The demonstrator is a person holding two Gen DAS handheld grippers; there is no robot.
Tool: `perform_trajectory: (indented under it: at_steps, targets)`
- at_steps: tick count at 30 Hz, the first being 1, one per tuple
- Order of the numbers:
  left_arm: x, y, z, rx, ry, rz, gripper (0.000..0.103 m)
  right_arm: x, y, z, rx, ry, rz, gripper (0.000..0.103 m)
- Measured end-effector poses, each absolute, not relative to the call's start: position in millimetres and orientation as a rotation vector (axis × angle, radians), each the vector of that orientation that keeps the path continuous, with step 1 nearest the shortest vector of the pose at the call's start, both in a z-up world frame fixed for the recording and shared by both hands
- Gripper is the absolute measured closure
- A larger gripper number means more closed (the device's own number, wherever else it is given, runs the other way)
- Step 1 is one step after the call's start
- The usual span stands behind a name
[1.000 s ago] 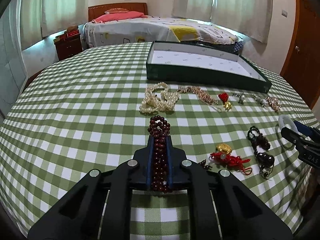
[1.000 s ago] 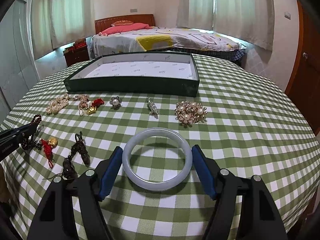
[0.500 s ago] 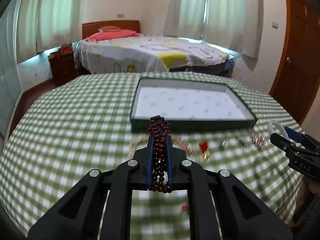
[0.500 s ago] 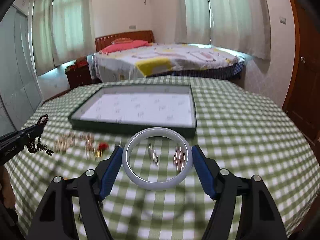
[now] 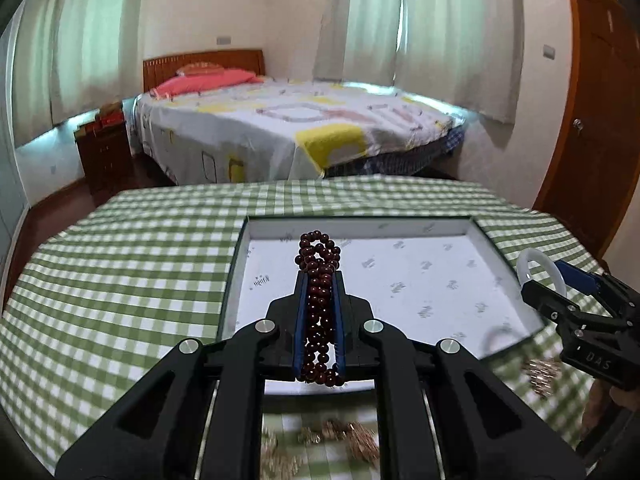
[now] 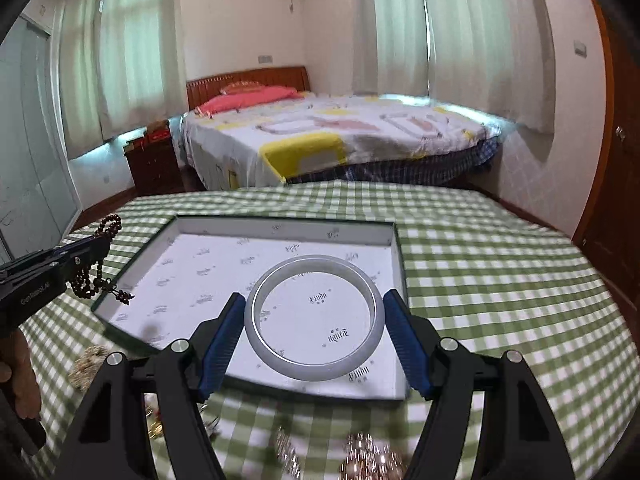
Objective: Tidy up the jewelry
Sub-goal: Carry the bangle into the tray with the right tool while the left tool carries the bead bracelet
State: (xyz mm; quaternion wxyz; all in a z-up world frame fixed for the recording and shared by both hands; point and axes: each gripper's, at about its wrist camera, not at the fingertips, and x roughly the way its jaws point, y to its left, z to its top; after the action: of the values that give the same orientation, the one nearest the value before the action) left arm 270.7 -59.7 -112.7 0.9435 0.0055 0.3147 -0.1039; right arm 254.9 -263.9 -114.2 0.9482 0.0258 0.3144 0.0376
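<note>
The left tool (image 5: 320, 312) is clamped on a string of dark red-brown wooden beads (image 5: 319, 280), loops poking past its tips and trailing below, above the shallow dark green tray with a white printed liner (image 6: 400, 248). The right tool (image 6: 316, 340) grips a pale translucent stone bangle (image 6: 314, 318) across its width, also over the tray. Risks, as I judge them: the dangling bead tail may snag the tray wall beneath the left tool; the smooth bangle could slip from its two contact points and strike the counter (image 6: 500, 280).
</note>
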Motion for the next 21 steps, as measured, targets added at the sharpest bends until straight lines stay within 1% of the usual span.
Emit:
perform_trajectory:
  at_steps: [5,10,15,21]
  targets:
    - [301,-60,-149,0.012,0.752,-0.202,0.092,285,-265,-143,0.053,0.742,0.082,0.034]
    - [309,-61,-167,0.029,0.806,-0.206,0.092,294,-268,-163,0.039,0.823,0.079,0.034]
    - [315,-61,-182,0.03,0.865,-0.21,0.091,296,-262,-171,-0.017,0.847,0.079,0.034]
    - [318,-59,-185,0.013,0.885,-0.223,0.089,297,-262,-173,-0.021,0.868,0.09,0.034]
